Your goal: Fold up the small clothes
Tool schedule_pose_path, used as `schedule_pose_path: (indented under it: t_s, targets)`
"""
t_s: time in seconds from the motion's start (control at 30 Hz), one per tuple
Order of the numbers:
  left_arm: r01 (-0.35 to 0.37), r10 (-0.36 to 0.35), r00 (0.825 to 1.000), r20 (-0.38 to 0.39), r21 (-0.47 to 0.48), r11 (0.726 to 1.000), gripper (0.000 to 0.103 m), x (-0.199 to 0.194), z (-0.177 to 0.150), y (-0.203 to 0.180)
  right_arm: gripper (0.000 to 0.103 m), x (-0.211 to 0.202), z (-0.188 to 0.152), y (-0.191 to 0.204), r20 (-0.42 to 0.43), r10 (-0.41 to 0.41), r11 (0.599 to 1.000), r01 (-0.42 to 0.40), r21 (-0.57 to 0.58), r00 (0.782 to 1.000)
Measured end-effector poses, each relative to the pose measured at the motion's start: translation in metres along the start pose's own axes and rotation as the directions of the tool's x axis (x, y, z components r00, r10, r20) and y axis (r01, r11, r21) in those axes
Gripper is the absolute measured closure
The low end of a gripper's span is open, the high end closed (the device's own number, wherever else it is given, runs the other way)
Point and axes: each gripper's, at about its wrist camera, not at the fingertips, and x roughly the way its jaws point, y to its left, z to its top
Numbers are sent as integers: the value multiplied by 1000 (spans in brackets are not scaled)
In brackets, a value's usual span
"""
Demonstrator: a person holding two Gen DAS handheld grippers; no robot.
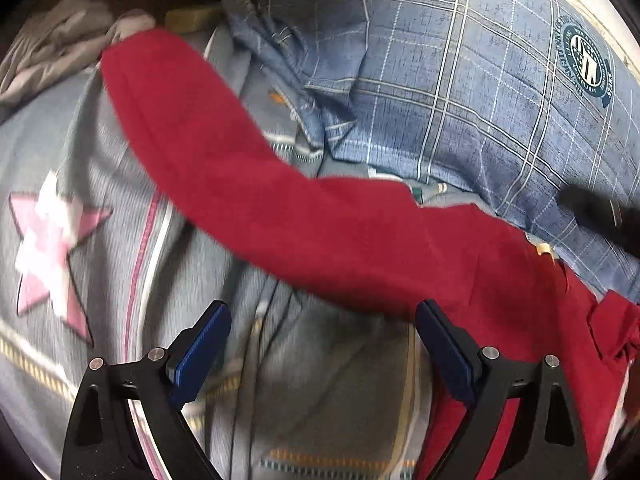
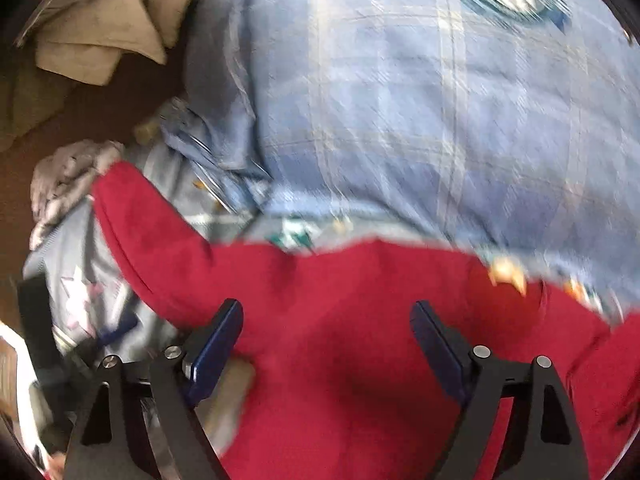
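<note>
The red cloth lies spread on the bed so it can be folded. Both the left gripper and the right gripper have open fingers and hold nothing, ready to grab it.

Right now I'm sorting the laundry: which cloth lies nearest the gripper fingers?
The red garment, spread right under the right gripper; the blue plaid fabric and grey crumpled cloth lie farther back.

Red garment; blue plaid pillow; grey sheet with pink star.
</note>
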Motion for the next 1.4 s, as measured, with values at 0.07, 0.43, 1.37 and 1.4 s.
schedule_pose_path:
  t_s: [0.07,0.43,1.37,1.4]
  targets:
    - [0,1,1000,22,-18,1000,10,-10,-3,2,18,7,19,15,-10,48,998,-48,-44,999]
    - [-129,156,977,144,-180,975,10,-52,-15,46,23,61,50,147,-89,278,890,-291,-352,956]
    - [-137,161,981,105,-204,969,11,-40,-7,60,95,132,59,233,-197,420,781,-464,-418,886]
    - [-130,156,982,110,-210,969,11,-41,-7,61,95,125,58,228,-184,425,785,-462,-413,886]
